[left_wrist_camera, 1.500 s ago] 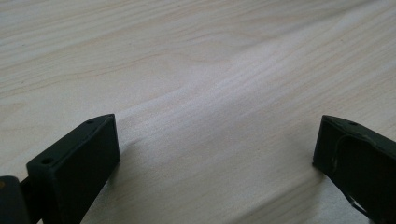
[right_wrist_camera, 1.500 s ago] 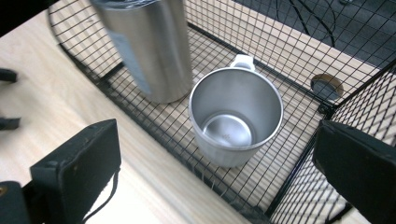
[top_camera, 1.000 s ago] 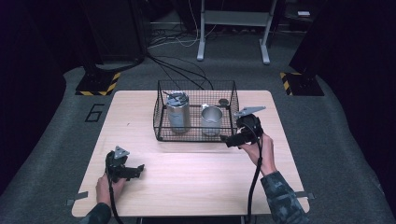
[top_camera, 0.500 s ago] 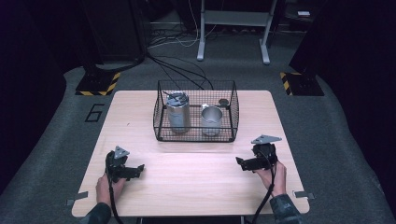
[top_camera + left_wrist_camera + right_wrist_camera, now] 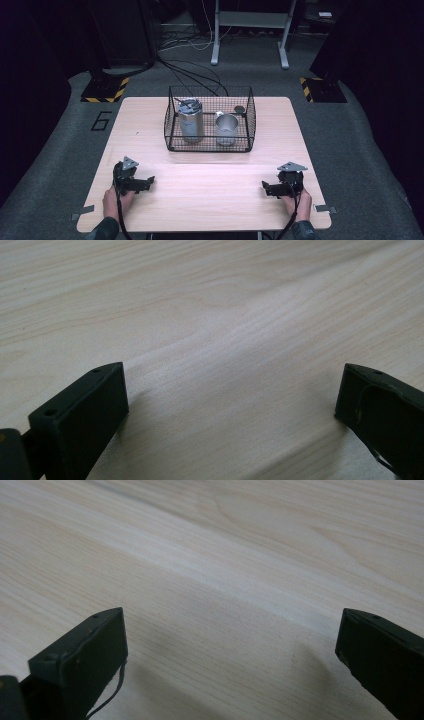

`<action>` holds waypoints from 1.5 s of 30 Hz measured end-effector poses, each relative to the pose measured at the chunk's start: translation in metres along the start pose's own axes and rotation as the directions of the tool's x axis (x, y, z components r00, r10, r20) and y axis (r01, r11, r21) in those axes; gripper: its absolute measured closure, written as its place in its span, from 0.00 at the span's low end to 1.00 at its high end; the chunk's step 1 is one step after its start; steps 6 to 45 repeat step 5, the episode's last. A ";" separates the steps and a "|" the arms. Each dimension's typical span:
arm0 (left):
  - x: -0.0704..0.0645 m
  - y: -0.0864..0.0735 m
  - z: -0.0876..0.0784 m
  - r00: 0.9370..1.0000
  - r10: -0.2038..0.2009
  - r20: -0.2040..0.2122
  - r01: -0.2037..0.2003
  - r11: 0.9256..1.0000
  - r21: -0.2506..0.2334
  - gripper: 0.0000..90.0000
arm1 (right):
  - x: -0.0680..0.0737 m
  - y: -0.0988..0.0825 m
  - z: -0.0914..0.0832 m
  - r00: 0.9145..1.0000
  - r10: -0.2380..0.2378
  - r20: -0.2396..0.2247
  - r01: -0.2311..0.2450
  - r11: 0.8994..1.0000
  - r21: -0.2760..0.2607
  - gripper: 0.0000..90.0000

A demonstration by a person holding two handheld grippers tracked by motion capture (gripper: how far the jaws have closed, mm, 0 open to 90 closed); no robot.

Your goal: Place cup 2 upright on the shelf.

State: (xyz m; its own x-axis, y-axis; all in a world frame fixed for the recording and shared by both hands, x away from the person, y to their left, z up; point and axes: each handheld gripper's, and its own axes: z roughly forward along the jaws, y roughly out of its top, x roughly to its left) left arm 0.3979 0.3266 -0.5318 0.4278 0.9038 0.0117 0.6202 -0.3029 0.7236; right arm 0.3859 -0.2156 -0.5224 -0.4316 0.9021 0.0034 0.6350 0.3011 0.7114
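1. Black jaws frame both gripper views, and in each we see them standing wide apart with bare wood between them, so our left gripper [image 5: 148, 182] and right gripper [image 5: 265, 188] are both spread and hold nothing.
2. Our right gripper has moved since a second ago: then it was up at the right wall of the wire basket [image 5: 210, 146]; half a second ago it was partway back; now it sits low at the near right of the table [image 5: 210, 210], well apart from the basket.
3. Our left gripper stays where it was, at the near left of the table, its jaws pointing right toward the middle.
4. The basket and what it holds have not shifted. It stands at the far middle of the table. Inside, on the left, we see a tall steel canister [image 5: 190, 121] with a lid on top; to its right stands a shorter open metal cup [image 5: 226, 128]; a small dark round thing [image 5: 240, 109] sits at the far right corner, too small for us to tell what it is.
5. The table is pale wood with fine grain and a seam running left to right across the near part.
6. Around it lies dark grey carpet with a "6" [image 5: 102, 120] marked at the left, yellow-and-black striped plates [image 5: 105, 89] at far left and far right, cables [image 5: 190, 75] trailing away, and a grey metal stand [image 5: 250, 30] at the far side.
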 end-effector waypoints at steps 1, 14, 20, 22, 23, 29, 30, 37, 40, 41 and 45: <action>0.000 0.000 0.000 1.000 0.000 0.000 0.000 1.000 0.000 0.00 | -0.001 -0.001 0.002 1.000 -0.016 0.004 0.016 1.000 0.006 0.00; 0.000 0.000 0.000 1.000 -0.001 0.000 0.001 1.000 0.000 0.00 | -0.002 -0.007 0.004 1.000 -0.013 -0.002 0.013 1.000 -0.009 0.00; 0.000 0.000 0.000 1.000 -0.001 0.000 0.001 1.000 0.000 0.00 | -0.002 -0.007 0.004 1.000 -0.013 -0.002 0.013 1.000 -0.009 0.00; 0.000 0.000 0.000 1.000 -0.001 0.000 0.001 1.000 0.000 0.00 | -0.002 -0.007 0.004 1.000 -0.013 -0.002 0.013 1.000 -0.009 0.00; 0.000 0.000 0.000 1.000 -0.001 0.000 0.001 1.000 0.000 0.00 | -0.002 -0.007 0.004 1.000 -0.013 -0.002 0.013 1.000 -0.009 0.00; 0.000 0.000 0.000 1.000 -0.001 0.000 0.001 1.000 0.000 0.00 | -0.002 -0.007 0.004 1.000 -0.013 -0.002 0.013 1.000 -0.009 0.00; 0.000 0.000 0.000 1.000 -0.001 0.000 0.001 1.000 0.000 0.00 | -0.002 -0.007 0.004 1.000 -0.013 -0.002 0.013 1.000 -0.009 0.00; 0.000 0.000 0.000 1.000 -0.001 0.000 0.001 1.000 0.000 0.00 | -0.002 -0.007 0.004 1.000 -0.013 -0.002 0.013 1.000 -0.009 0.00; 0.000 0.000 0.000 1.000 -0.001 0.000 0.001 1.000 0.000 0.00 | -0.002 -0.007 0.004 1.000 -0.013 -0.002 0.013 1.000 -0.009 0.00; 0.000 0.000 0.000 1.000 -0.001 0.000 0.001 1.000 0.000 0.00 | -0.002 -0.007 0.004 1.000 -0.013 -0.002 0.013 1.000 -0.009 0.00; 0.000 0.000 0.000 1.000 -0.001 0.000 0.001 1.000 0.000 0.00 | -0.002 -0.007 0.004 1.000 -0.013 -0.002 0.013 1.000 -0.009 0.00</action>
